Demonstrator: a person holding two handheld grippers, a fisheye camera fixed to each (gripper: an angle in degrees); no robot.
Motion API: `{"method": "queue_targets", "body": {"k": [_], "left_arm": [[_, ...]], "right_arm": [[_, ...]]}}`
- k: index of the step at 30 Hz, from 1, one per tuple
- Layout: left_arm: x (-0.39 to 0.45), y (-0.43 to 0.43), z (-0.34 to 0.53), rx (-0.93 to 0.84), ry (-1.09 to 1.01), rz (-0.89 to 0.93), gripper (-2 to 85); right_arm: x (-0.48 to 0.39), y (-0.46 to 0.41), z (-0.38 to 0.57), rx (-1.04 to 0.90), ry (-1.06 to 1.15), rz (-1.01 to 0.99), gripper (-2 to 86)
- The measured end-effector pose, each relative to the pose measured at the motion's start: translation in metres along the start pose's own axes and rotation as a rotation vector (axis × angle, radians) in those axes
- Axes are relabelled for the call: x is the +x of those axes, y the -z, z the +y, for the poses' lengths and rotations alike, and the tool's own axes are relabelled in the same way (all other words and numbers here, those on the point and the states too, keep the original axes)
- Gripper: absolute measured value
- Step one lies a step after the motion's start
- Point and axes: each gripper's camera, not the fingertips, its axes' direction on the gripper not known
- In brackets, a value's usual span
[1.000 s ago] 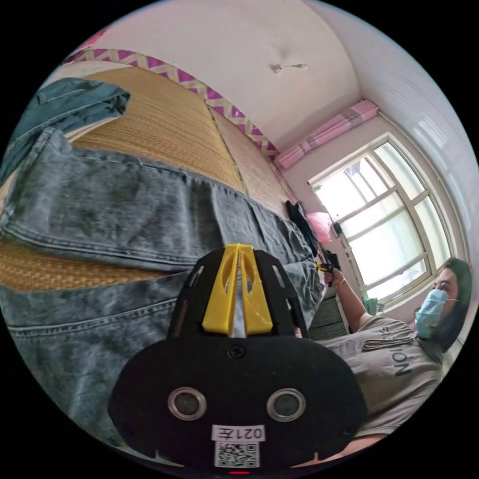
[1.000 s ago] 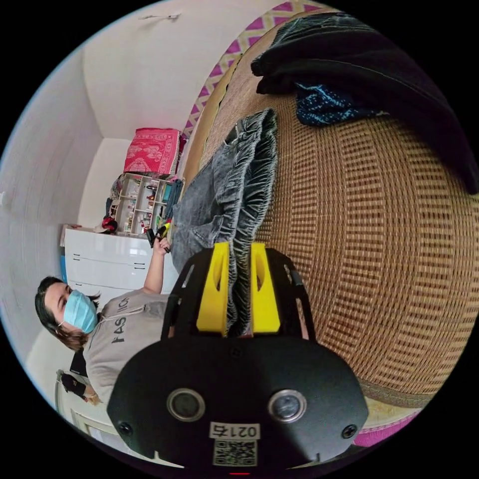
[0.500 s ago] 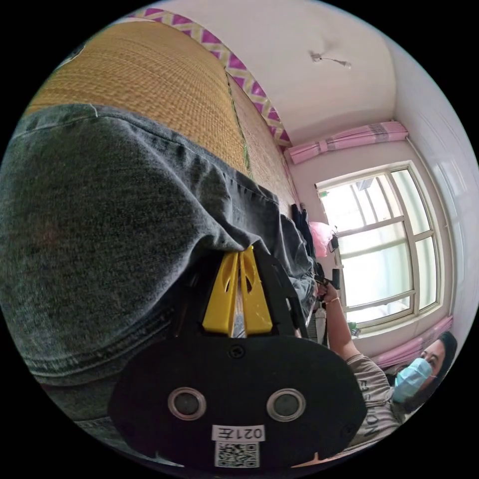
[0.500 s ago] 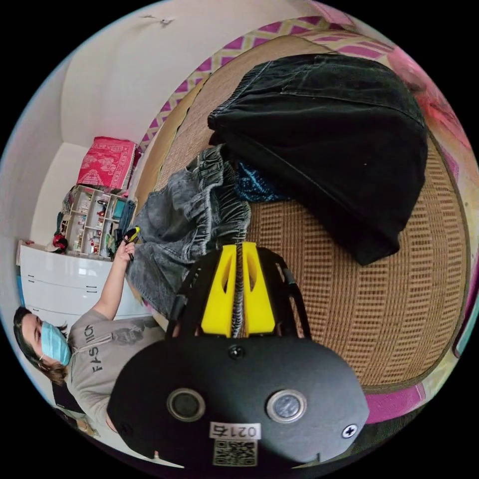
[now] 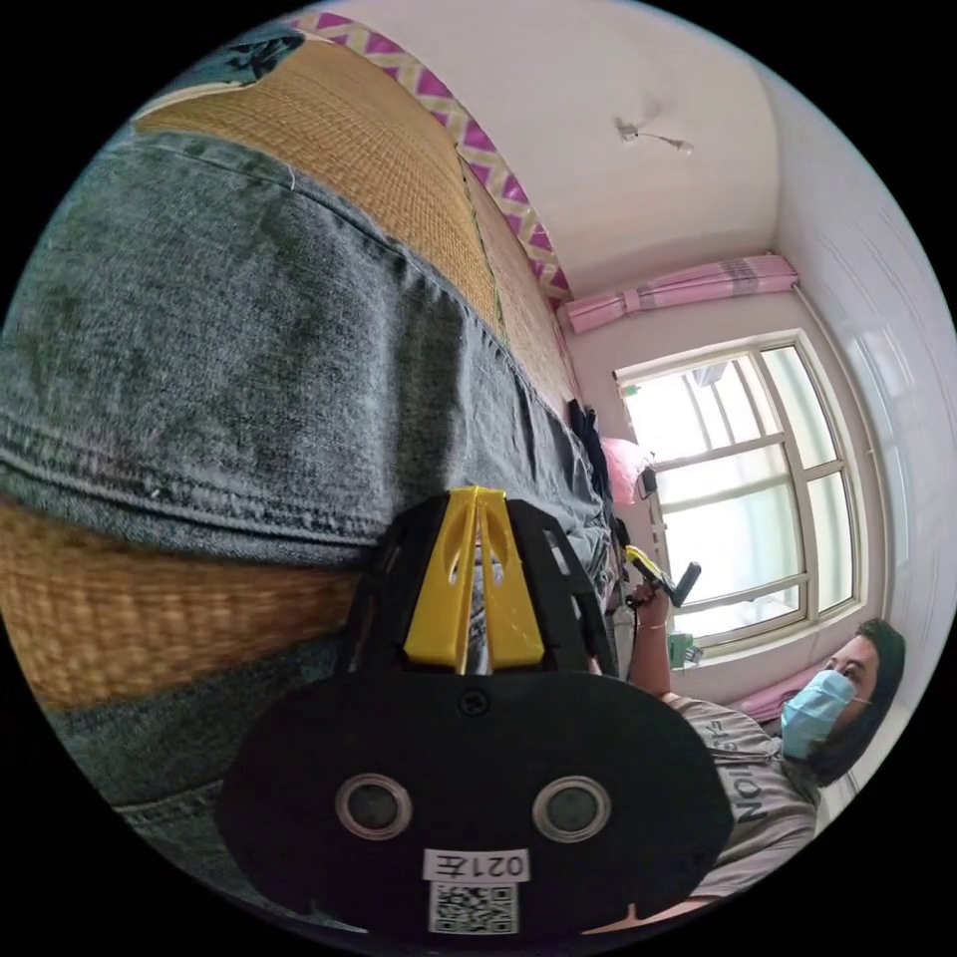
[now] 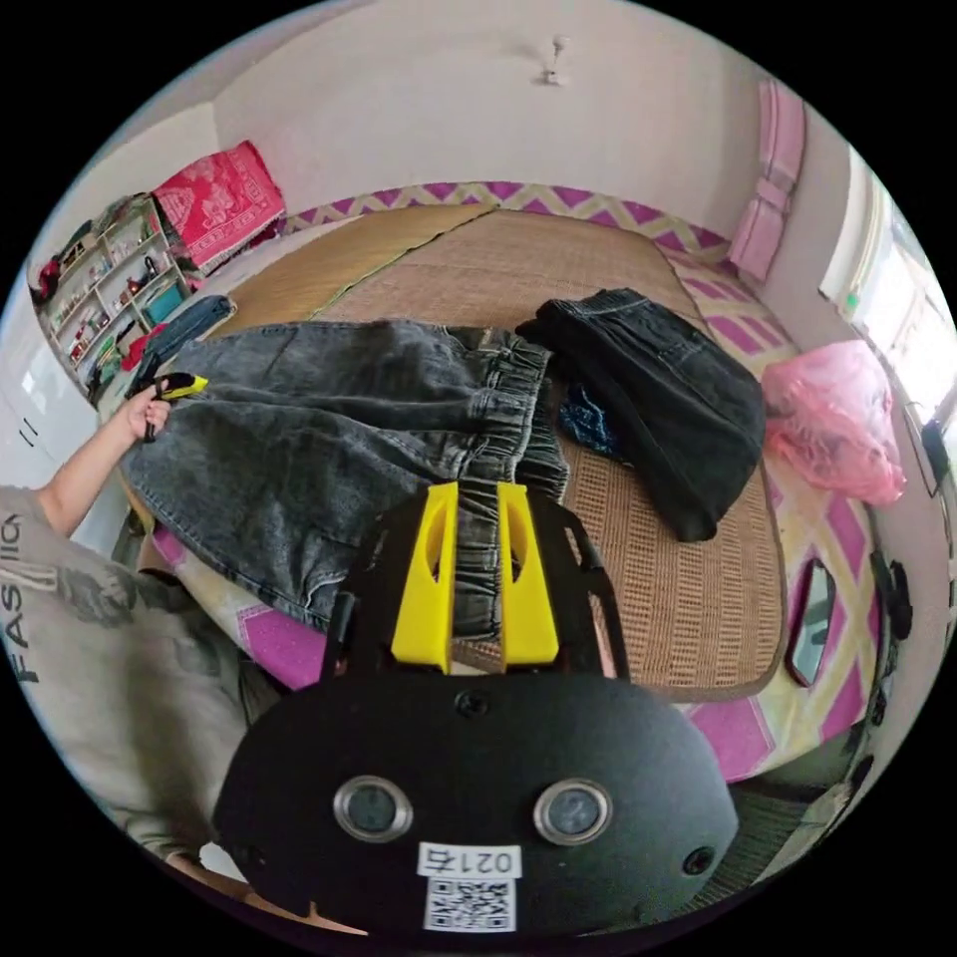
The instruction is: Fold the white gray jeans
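Note:
The grey washed jeans (image 6: 329, 429) lie spread flat across the woven mat (image 6: 648, 578), with the gathered waistband toward my right gripper (image 6: 478, 488). Its yellow jaws stand a little apart, and the waistband's near corner shows between them. A hand holds my left gripper (image 6: 177, 385) at the far leg end. In the left gripper view a jeans leg (image 5: 249, 349) stretches away over the mat (image 5: 329, 150). My left gripper (image 5: 477, 498) has its jaws pressed together on a thin strip of the fabric. The right gripper (image 5: 653, 573) shows at the far end in the person's hand.
A black folded garment (image 6: 658, 399) lies on the mat just right of the waistband, over a blue patterned piece (image 6: 588, 419). A pink bag (image 6: 832, 419) and a dark flat object (image 6: 809, 623) lie further right. The person (image 6: 110, 678) stands at the bed's near edge.
The right jaws have gone from tightly shut on the waistband to slightly apart. The jeans now lie flat rather than bunched. The left jaws stay pressed together. Both cameras have swung.

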Motion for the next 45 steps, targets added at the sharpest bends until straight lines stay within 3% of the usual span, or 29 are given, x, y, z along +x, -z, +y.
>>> {"method": "queue_targets", "body": {"k": [3, 5, 9, 13, 21, 27, 32, 40, 45], "left_arm": [[-0.008, 0.013, 0.009, 0.076, 0.032, 0.007, -0.9], [-0.009, 0.018, 0.012, 0.091, 0.036, 0.026, -0.9], [0.016, 0.042, 0.037, 0.115, -0.078, 0.069, -0.9], [0.042, 0.072, 0.087, 0.108, -0.22, -0.004, -0.9], [0.038, 0.121, 0.192, 0.174, -0.27, -0.124, -0.9], [0.032, 0.152, 0.253, 0.327, -0.223, -0.256, 0.2], [0.03, 0.171, 0.284, 0.379, -0.168, -0.293, 5.7], [-0.012, 0.19, 0.321, 0.511, 0.17, -0.111, 10.7], [-0.02, 0.183, 0.316, 0.529, 0.206, -0.088, 10.8]], "right_arm": [[-0.052, -0.025, 0.005, -0.074, 0.114, -0.275, 2.7], [-0.08, -0.059, 0.014, -0.224, 0.166, -0.187, 0.6], [-0.099, -0.058, 0.035, -0.246, 0.174, -0.117, -0.5], [-0.139, -0.05, 0.039, -0.299, 0.299, 0.017, -0.5], [-0.165, -0.042, 0.043, -0.316, 0.388, 0.133, -0.5], [-0.125, -0.013, 0.065, -0.181, 0.173, 0.051, 0.3], [-0.066, 0.053, 0.111, 0.079, -0.233, -0.131, 6.9], [0.004, 0.056, 0.207, 0.115, -0.612, -0.198, 10.7], [0.037, 0.031, 0.214, 0.14, -0.716, -0.347, 11.3]]}}
